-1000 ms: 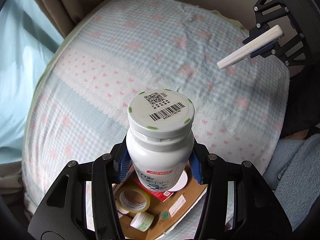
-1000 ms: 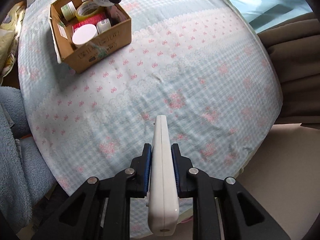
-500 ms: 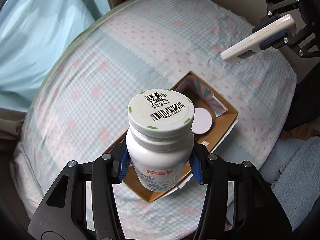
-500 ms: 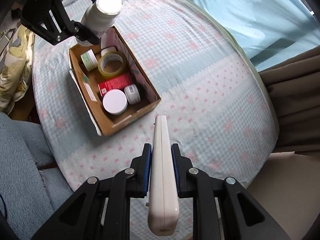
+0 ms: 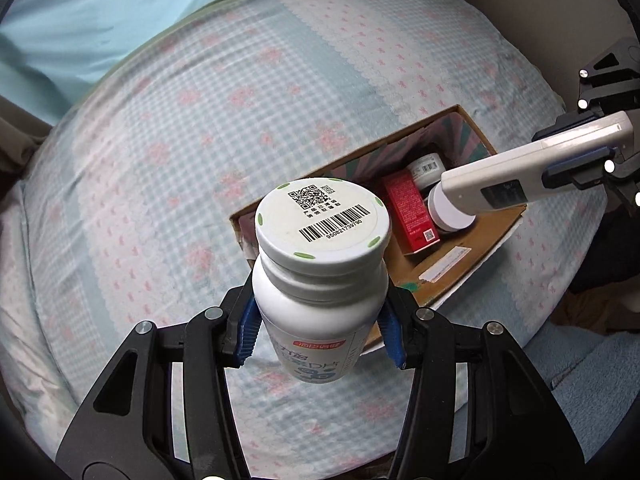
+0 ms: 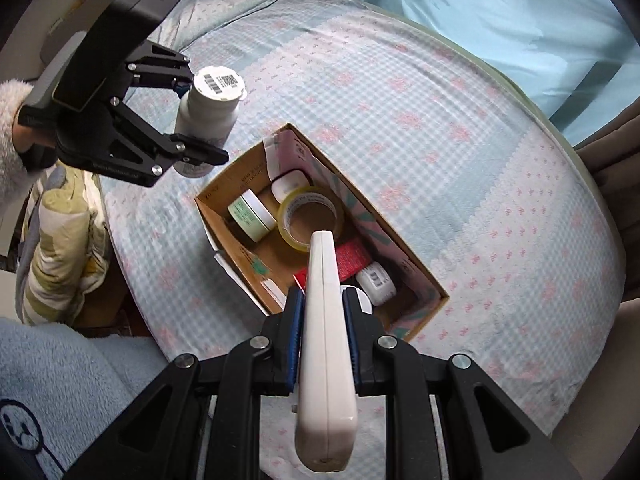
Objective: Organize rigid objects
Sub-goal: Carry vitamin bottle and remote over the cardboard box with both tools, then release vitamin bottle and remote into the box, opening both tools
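Observation:
My left gripper [image 5: 320,332] is shut on a white pill bottle [image 5: 320,264] with a barcode lid, held in the air beside the near end of an open cardboard box [image 5: 472,248]. The bottle [image 6: 212,108] and left gripper [image 6: 192,120] also show in the right wrist view, left of the box [image 6: 416,264]. My right gripper [image 6: 322,328] is shut on a white remote control [image 6: 324,344], whose tip hangs over the box. The remote [image 5: 532,176] and right gripper [image 5: 576,168] show in the left wrist view, over the box's right side.
The box sits on a bed with a blue-and-pink checked cover [image 6: 440,128]. Inside are a tape roll [image 6: 310,220], a red carton [image 6: 352,260], a green-labelled jar [image 6: 250,216], white jars [image 6: 376,282] and a white case [image 6: 290,184]. A blue fleece [image 6: 60,392] lies at the bed's edge.
Both grippers have moved in toward the box. The remote's tip now hangs over the box. The bottle has shifted off the box to its end.

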Tool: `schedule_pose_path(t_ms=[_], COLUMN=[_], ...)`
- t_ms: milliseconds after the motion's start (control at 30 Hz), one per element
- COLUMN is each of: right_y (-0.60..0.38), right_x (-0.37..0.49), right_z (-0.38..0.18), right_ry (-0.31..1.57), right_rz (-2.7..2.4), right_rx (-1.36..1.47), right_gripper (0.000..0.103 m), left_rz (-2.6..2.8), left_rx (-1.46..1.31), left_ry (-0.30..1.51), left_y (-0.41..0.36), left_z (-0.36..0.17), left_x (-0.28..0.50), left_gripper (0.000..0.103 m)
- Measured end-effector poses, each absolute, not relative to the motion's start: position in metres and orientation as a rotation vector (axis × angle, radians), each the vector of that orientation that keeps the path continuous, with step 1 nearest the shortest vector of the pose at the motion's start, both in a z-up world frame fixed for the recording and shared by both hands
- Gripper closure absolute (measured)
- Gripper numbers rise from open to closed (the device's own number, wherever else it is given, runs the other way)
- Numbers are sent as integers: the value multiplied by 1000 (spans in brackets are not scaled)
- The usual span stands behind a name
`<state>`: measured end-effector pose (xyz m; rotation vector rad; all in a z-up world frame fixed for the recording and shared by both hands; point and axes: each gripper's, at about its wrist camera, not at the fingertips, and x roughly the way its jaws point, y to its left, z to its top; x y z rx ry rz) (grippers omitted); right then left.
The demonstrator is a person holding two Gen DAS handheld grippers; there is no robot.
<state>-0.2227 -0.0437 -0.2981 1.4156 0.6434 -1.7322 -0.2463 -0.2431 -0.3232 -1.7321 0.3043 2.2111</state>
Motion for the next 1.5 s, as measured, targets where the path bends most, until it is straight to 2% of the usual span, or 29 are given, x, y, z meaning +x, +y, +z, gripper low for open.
schedule_pose_path(t_ms=[300, 567, 600, 633, 667, 700, 733, 767, 933, 1267, 1500], right_y=[-71, -67, -67, -67, -66, -64, -60, -55, -33, -20, -12], right_x=[-243, -250, -251, -250, -250, -251, -251, -252, -252, -247, -240], right_z=[-374, -423, -427, -429, -429, -428, -425, -421, -405, -405, -395], right_ry=[321, 145, 143, 163, 178, 186, 194, 194, 290, 292, 291], right_rz=[-1624, -1525, -1517, -1523, -1538, -1564, -1603, -1640, -1841, -1842, -1872], right_rx=[1556, 1642, 1651, 1654, 1645, 1630, 1610, 1590, 1544, 1564, 1564], right_gripper=[85, 85, 85, 85, 78, 52, 32, 0, 0, 0, 0], left_rz=[2148, 2072, 2079, 2097, 2106, 2108, 2115, 2114, 2129, 2138, 2178], left_rx=[-1819, -1890, -1889, -1884, -1880, -1875, -1860, -1858, -1868, -1912, -1884], left_ry=[171, 225, 237, 251, 247, 235, 218, 207, 241, 163, 151], left_y=[-247, -241, -240, -241, -242, -244, -246, -248, -251, -246, -238], left_z=[-388, -420, -420, -419, -416, -413, -409, -408, -407, -404, -384], left_x=[-273, -292, -293, -294, -295, -295, -295, -295, -288, -267, -257], left_gripper=[56, 56, 55, 43, 27, 3, 0, 0, 0, 0, 0])
